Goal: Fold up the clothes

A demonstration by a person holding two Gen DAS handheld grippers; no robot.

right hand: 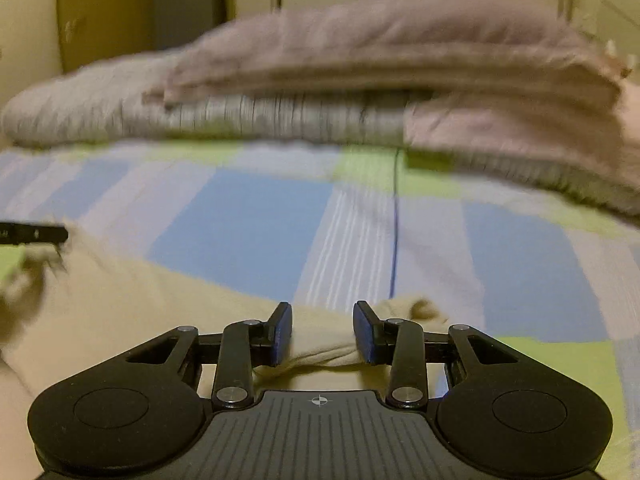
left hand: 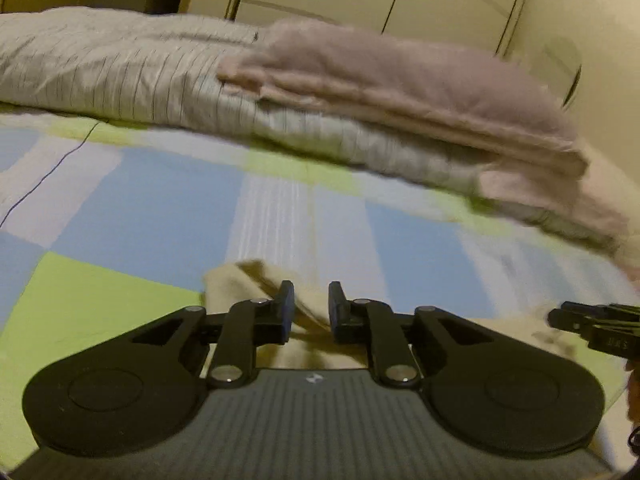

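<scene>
We find the left gripper [left hand: 311, 307] low over the near part of a bed, its jaws parted with a clear gap between the blue pads, and a fold of the cream garment [left hand: 308, 332] lying in that gap; the pads do not press it, so we record the gripper as open. The right gripper [right hand: 322, 330] stands likewise, jaws apart, with a rolled edge of the same cream garment [right hand: 120, 312] between and under its fingers, not clamped. The garment lies on the near side of the checked bedsheet [left hand: 160, 200] of blue, green and pale squares, spread across the space between the two tools. In the left wrist view the right gripper shows at the right edge, over the cloth; in the right wrist view the tip of the left one shows at the left edge. On the far side of the bed we note a striped grey quilt [left hand: 120, 72] with a folded pink blanket [left hand: 400, 80] on top of it, well apart from the garment. Both views are blurred.
</scene>
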